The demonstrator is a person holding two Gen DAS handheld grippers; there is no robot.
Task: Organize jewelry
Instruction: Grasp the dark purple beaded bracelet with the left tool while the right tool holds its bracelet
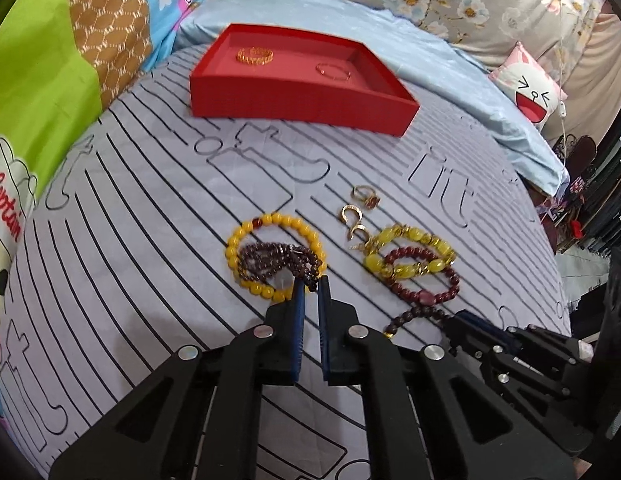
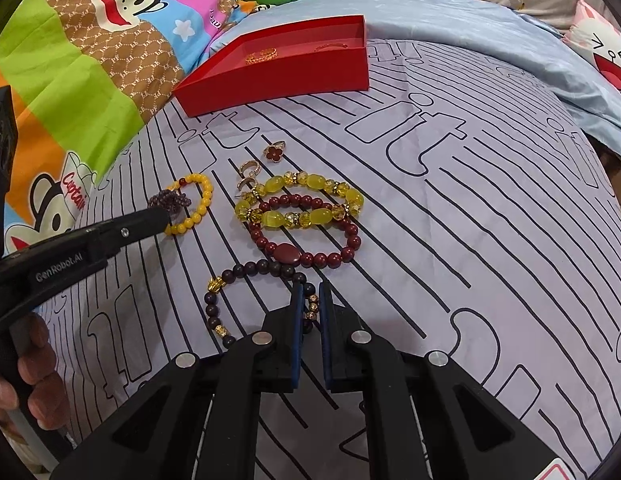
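Note:
My left gripper (image 1: 310, 285) is shut on a dark purple bead bracelet (image 1: 270, 258) that lies bunched across a yellow bead bracelet (image 1: 236, 240) on the striped bedsheet. In the right wrist view my right gripper (image 2: 310, 289) is shut on a dark brown bracelet with gold beads (image 2: 238, 274). Beyond it lie a red bead bracelet (image 2: 310, 258), a chunky yellow-green bracelet (image 2: 302, 205), gold earrings (image 2: 248, 174) and a red flower ring (image 2: 274, 151). A red tray (image 1: 294, 100) at the far side holds a gold bangle (image 1: 254, 56) and a thin bracelet (image 1: 332, 71).
A colourful cartoon quilt (image 1: 50, 80) rises along the left. A light blue sheet (image 1: 450, 80) and a cartoon cushion (image 1: 526, 88) lie at the far right, where the bed edge drops off. A hand (image 2: 34, 380) holds the left gripper's handle.

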